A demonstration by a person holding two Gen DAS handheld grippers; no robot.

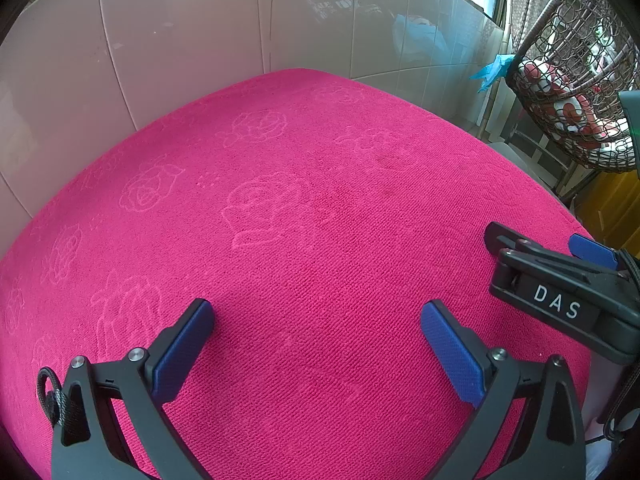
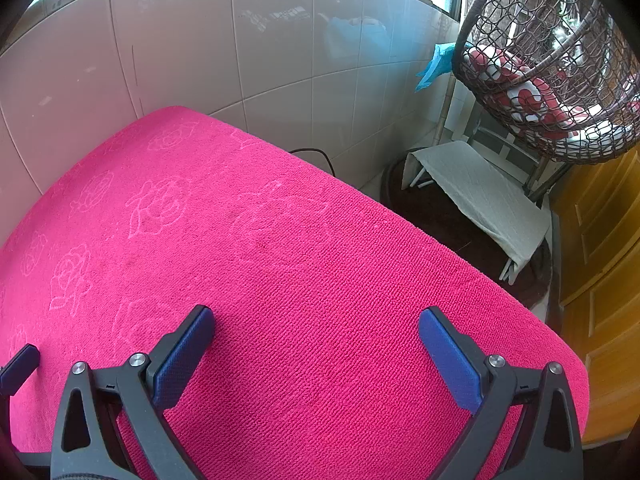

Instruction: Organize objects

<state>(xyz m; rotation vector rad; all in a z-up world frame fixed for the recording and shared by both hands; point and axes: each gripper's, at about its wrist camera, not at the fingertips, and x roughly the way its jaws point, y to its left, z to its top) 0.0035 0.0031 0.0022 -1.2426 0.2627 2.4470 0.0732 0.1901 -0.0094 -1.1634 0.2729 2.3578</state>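
Bench [image 2: 480,196] in right view only; "DAS" lettering [image 1: 557,302] in left

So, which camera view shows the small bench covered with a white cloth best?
The right wrist view: the small bench covered with a white cloth appears whole there, standing on a dark round mat beyond the pink table cover. The left wrist view shows at most a pale sliver of it past the cover's far right edge.
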